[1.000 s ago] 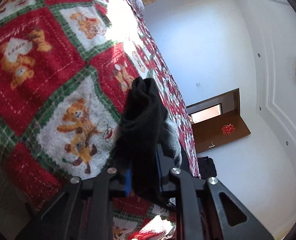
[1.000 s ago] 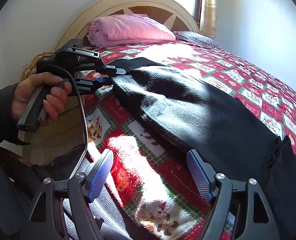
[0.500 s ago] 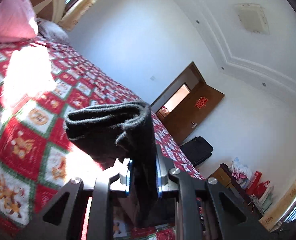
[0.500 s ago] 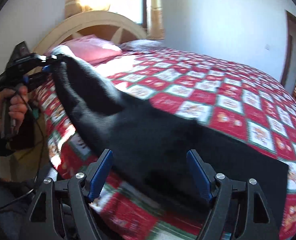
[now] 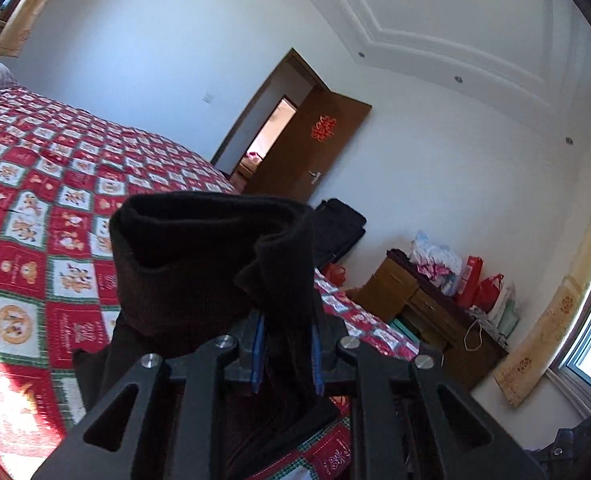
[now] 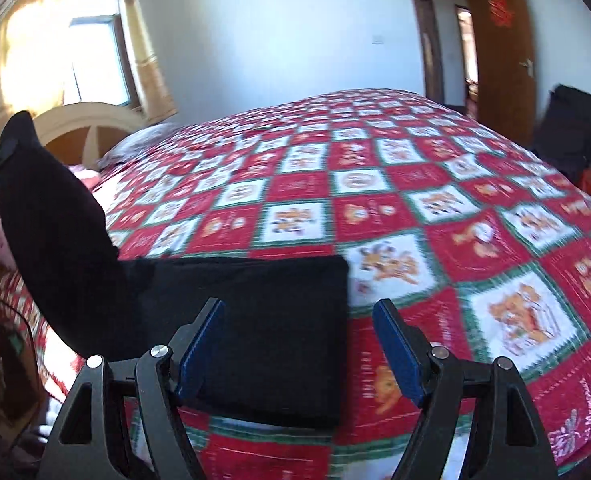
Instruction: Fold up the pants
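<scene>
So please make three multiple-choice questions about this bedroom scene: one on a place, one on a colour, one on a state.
1. Where does the flat part of the pants lie?
A. on the bedspread
B. on the floor
C. on a chair

2. What colour are the pants?
A. blue
B. black
C. pink

3. How is the right gripper?
A. shut on the pants
B. shut on the bedspread
C. open

Answers:
1. A, the cloth rests on the red checked cover.
2. B, the fabric is black in both views.
3. C, its blue pads stand wide apart; only the left gripper clamps the cloth.
</scene>
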A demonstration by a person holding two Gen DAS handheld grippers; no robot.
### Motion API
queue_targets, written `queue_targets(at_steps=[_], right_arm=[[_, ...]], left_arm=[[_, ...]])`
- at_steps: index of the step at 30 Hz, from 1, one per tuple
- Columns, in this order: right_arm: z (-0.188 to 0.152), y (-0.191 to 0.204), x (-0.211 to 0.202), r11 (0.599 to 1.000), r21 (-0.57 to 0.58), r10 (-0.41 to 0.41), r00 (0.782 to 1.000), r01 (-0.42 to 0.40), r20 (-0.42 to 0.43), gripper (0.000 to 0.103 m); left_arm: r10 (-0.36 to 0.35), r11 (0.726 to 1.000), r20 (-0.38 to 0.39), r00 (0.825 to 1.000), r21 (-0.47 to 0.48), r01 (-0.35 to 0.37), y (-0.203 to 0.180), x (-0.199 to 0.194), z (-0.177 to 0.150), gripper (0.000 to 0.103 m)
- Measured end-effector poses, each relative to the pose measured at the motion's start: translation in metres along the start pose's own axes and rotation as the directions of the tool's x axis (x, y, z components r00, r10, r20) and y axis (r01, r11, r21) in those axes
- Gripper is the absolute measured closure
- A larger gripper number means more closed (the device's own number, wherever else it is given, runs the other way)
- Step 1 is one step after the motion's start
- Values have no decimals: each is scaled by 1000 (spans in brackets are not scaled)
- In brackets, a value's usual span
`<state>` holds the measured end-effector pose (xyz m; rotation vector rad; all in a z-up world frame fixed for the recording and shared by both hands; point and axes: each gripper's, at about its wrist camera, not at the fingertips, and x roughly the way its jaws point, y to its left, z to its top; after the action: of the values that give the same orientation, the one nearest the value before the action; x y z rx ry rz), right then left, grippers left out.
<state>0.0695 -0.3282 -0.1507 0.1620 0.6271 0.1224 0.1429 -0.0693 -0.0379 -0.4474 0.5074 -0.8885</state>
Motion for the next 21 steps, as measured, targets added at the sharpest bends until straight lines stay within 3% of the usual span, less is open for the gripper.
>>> queue_targets(at_steps=[4,9,12,18,21], right_arm=[[-1,-28,0,998,68,-19,1000,18,10,26],[-4,-47,11,991,134,-8,1000,9,-9,26],[-6,-46,13,991,135,-1,1000,2,-10,26],[-4,-44,12,988,148,44,999,-44,4,26],[1,-39,9,984,156,80,997,-81,17,26]], left_arm=[[3,999,-155,988,36,2,-20,57,-22,84],[35,996,-310,950,91,-7,-31,118,-61,84],[42,994,-360,932,111,-2,-35,132,-77,84],[30,979,-398,917,199,54,-51,122,-96,82],[69,957,-409,910,284,55,-66,117,-105,57]])
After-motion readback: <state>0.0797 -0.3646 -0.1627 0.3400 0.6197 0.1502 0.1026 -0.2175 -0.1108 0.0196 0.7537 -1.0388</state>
